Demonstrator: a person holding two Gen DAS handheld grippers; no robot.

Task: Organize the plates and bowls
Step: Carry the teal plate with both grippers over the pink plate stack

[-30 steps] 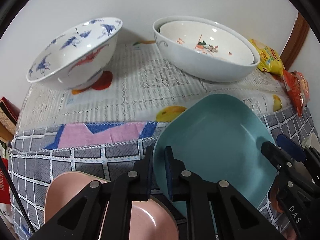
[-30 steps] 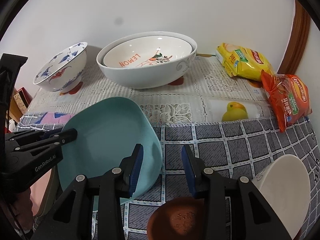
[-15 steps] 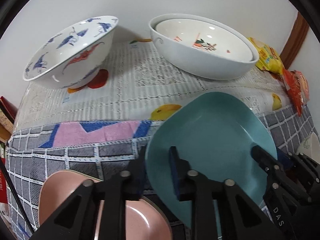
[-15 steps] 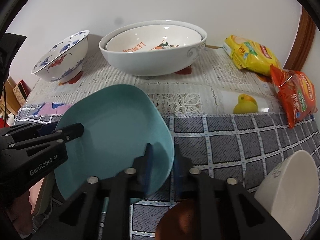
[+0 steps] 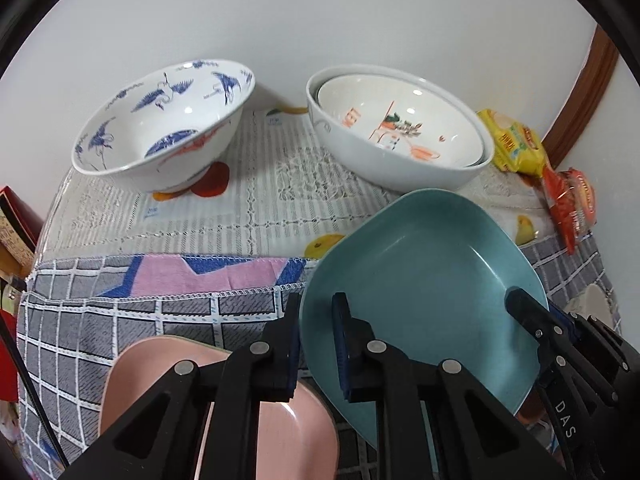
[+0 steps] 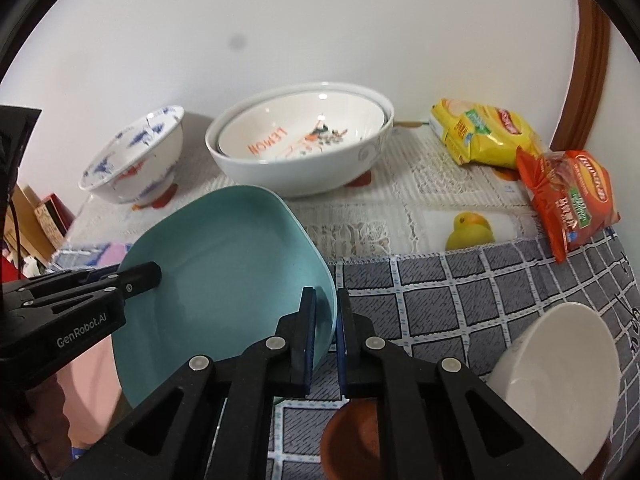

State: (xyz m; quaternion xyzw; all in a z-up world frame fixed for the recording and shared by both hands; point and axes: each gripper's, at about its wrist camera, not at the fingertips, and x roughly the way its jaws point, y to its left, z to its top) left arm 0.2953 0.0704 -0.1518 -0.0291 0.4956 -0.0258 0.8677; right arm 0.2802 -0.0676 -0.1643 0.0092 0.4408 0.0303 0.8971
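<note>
A teal plate is held tilted above the table; it also shows in the right wrist view. My left gripper straddles its left rim with a visible gap between the pads. My right gripper is shut on its right rim. A pink plate lies below the left gripper. A blue-crane bowl stands at the back left. Two nested white bowls stand at the back centre.
A white bowl and a brown dish lie near the front right. A yellow snack pack and an orange one lie at the back right. The wall runs behind the table.
My right gripper has closed on the teal plate's right rim. My left gripper's jaws have widened. The plate has risen and tilted up.
</note>
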